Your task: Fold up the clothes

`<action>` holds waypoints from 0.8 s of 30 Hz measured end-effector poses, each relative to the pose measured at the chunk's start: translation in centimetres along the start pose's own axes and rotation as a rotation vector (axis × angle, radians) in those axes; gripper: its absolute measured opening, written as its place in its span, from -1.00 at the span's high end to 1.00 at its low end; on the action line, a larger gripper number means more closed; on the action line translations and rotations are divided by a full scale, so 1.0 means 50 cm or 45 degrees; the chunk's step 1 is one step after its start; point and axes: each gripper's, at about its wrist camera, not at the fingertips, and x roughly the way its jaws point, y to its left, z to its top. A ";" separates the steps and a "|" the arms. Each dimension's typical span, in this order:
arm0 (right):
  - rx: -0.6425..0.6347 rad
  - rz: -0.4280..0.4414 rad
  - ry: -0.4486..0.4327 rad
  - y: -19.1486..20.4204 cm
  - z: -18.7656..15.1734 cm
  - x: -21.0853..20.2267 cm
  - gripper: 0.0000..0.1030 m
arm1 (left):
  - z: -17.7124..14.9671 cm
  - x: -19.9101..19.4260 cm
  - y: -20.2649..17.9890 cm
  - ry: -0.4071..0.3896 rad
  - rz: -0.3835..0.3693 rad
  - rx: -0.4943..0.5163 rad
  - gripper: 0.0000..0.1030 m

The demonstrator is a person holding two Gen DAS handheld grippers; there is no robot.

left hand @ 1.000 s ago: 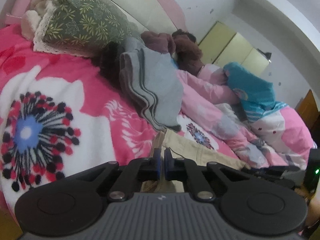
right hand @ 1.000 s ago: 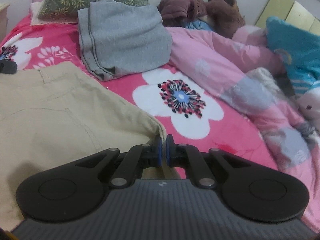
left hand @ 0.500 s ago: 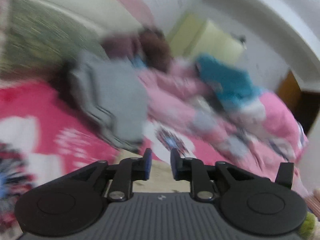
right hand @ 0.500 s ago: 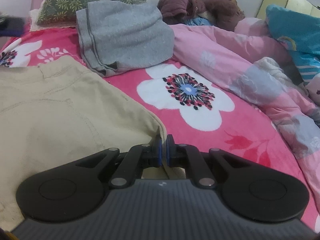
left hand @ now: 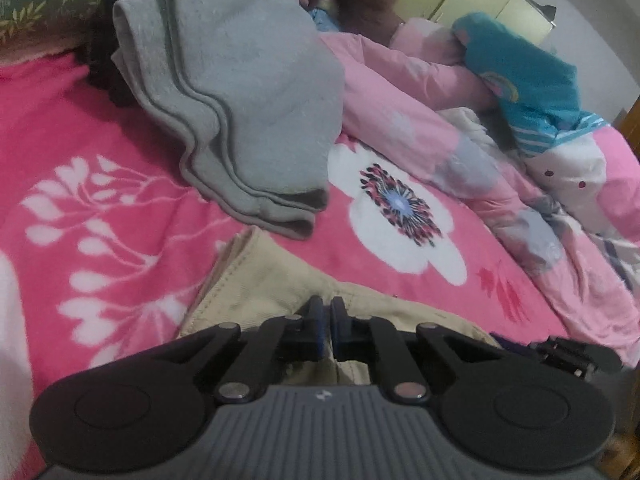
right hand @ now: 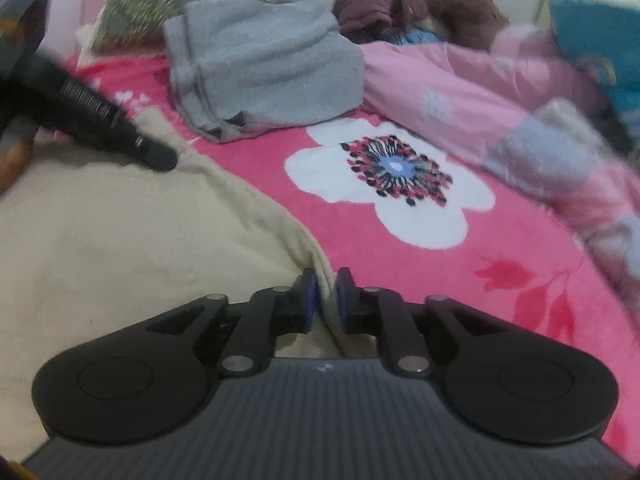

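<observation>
The tan pants (right hand: 132, 240) are spread on the pink flower blanket (right hand: 500, 300), close to the cameras, with the folded gray garment (left hand: 248, 92) lying just past them near the green pillow (right hand: 192, 4). In the right wrist view, the right gripper (right hand: 323, 300) is seen at the right edge of the pants; its tongs are opening, a fold of tan cloth is still between the 2 blue pads, and a small gap shows on each side, so the cloth does not look pinched. In the left wrist view, the left gripper (left hand: 327, 328) is seen with its tongs together over the tan cloth; whether any cloth is caught between them cannot be told. The step in hand is judged to be the laying down of a fold. To do it well, the edge should be let go only once it rests flat on the layer below, the 2 edges should be lined up first, and the grippers should be lifted straight away so the cloth is not dragged crooked. Bumps could then be smoothed out. The blur in both views makes small creases hard to see. No basket, box or drawer is seen, so nothing is held in one; the other clothes and the pink quilt (left hand: 440, 92) are just piled on the bed.
</observation>
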 end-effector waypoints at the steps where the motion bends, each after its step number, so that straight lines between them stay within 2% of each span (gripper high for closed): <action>1: 0.081 0.026 0.002 -0.023 0.000 0.001 0.37 | -0.005 0.000 -0.008 -0.016 0.022 0.041 0.87; 3: 0.295 0.128 -0.027 -0.085 -0.006 -0.014 0.12 | -0.010 0.000 -0.024 -0.036 0.054 0.099 0.87; 5: 0.505 0.208 -0.070 -0.148 -0.016 -0.038 0.04 | -0.013 0.000 -0.030 -0.048 0.070 0.121 0.87; 8: 0.699 0.114 -0.189 -0.226 -0.042 -0.112 0.03 | -0.013 -0.005 -0.029 -0.056 0.067 0.113 0.87; 10: 0.759 0.037 -0.229 -0.264 -0.064 -0.166 0.03 | -0.013 -0.004 -0.030 -0.061 0.066 0.109 0.87; 13: 0.727 -0.015 -0.222 -0.275 -0.094 -0.229 0.03 | -0.015 -0.005 -0.030 -0.070 0.069 0.116 0.87; 16: 0.605 0.009 -0.138 -0.234 -0.123 -0.257 0.05 | -0.016 -0.004 -0.031 -0.076 0.069 0.117 0.87; 19: 0.428 -0.021 -0.040 -0.189 -0.143 -0.260 0.07 | -0.016 -0.004 -0.032 -0.081 0.068 0.117 0.87; 24: 0.259 -0.114 0.094 -0.157 -0.168 -0.246 0.14 | -0.017 -0.004 -0.029 -0.086 0.062 0.114 0.87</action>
